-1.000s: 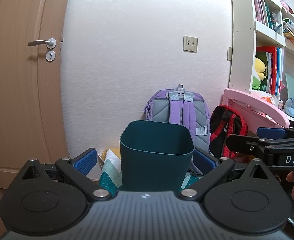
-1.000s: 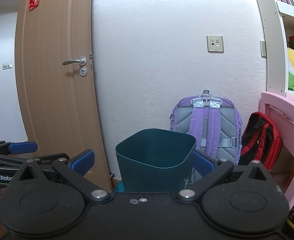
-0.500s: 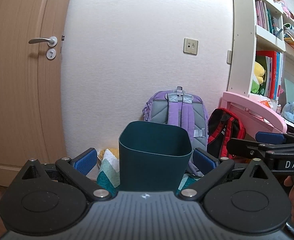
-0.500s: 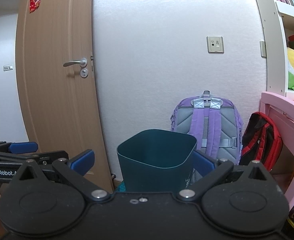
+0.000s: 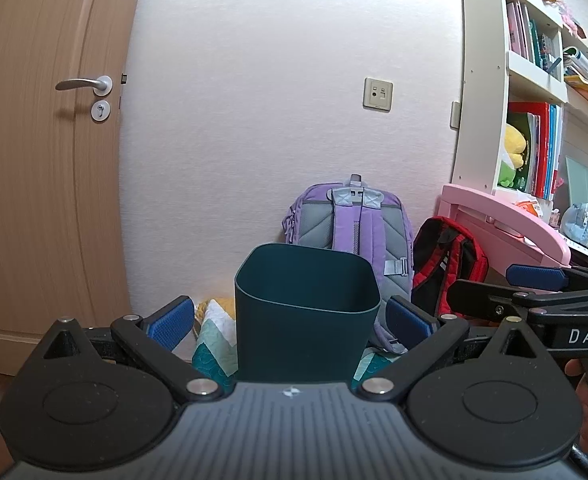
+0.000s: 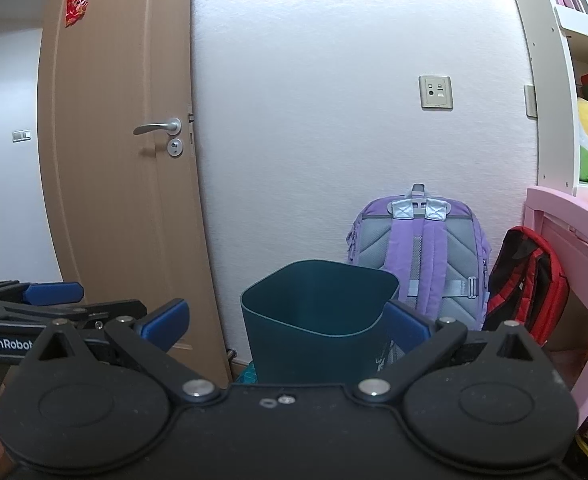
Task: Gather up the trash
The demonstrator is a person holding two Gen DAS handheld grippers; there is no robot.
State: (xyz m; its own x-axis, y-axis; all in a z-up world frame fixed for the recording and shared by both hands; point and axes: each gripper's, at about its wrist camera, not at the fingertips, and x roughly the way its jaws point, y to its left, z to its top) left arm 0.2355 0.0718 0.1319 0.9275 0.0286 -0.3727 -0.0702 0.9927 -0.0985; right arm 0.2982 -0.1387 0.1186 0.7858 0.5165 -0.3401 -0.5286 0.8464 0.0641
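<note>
Facing a textured white wall (image 5: 253,120) and wooden door (image 6: 121,200); purple backpack (image 5: 354,224) leans at the wall's foot. Smooth dark-green bin (image 5: 306,312), rounded-square rim, sits between the spread blue pads of the left gripper (image 5: 289,316); right gripper (image 6: 285,320) likewise released, straddling the bin. Quilted cloth (image 5: 213,332) lies underneath.
</note>
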